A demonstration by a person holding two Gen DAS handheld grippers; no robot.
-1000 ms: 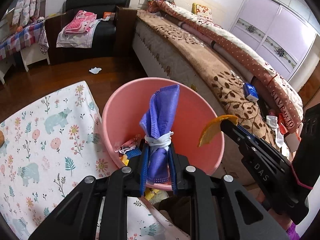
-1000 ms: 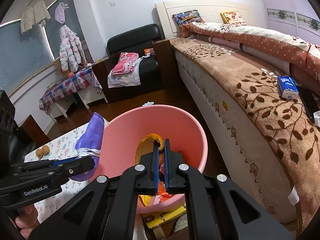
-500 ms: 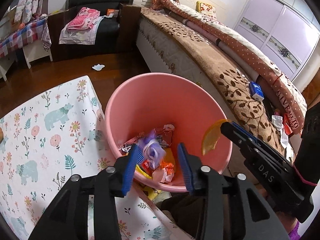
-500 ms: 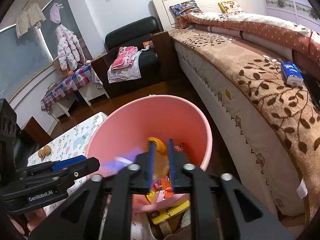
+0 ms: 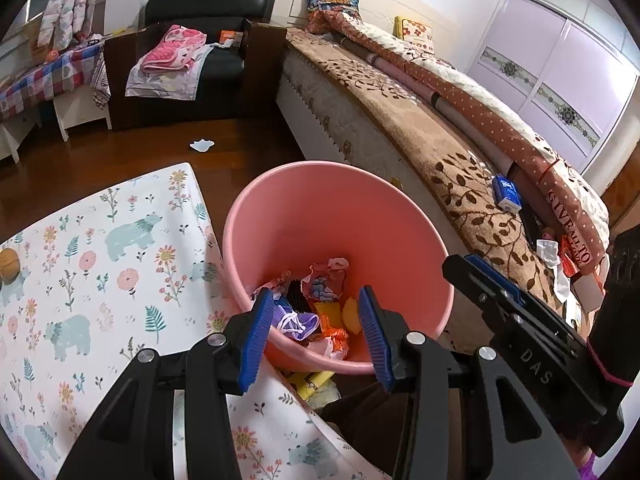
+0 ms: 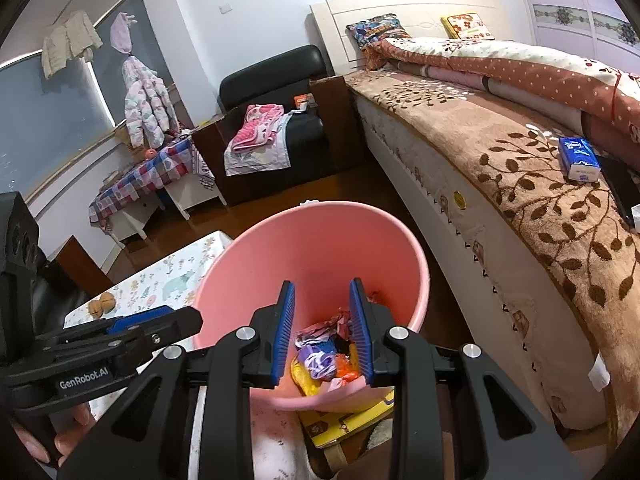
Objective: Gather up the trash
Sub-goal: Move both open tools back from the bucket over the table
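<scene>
A pink bucket (image 5: 280, 208) (image 6: 320, 240) stands on the floor between the table and the bed. At its bottom lie a purple face mask (image 5: 298, 322) (image 6: 316, 360), an orange peel (image 5: 350, 314) and several wrappers (image 5: 326, 280). My left gripper (image 5: 316, 334) is open and empty over the bucket's near rim. My right gripper (image 6: 322, 330) is open and empty over the bucket too. In the left wrist view the right gripper (image 5: 520, 320) shows at the right; in the right wrist view the left gripper (image 6: 120, 332) shows at the left.
A table with a floral bear cloth (image 5: 80, 280) (image 6: 168, 280) is left of the bucket, with a small brown object (image 5: 9, 262) (image 6: 101, 304) on it. The bed (image 5: 440, 152) (image 6: 520, 184) with a blue tissue pack (image 5: 506, 192) (image 6: 579, 159) lies to the right. A yellow item (image 6: 352, 416) lies under the bucket. White scrap (image 5: 202, 145) lies on the floor.
The left gripper opened and let the purple mask drop into the bucket. The right gripper opened and let the orange peel drop in as well.
</scene>
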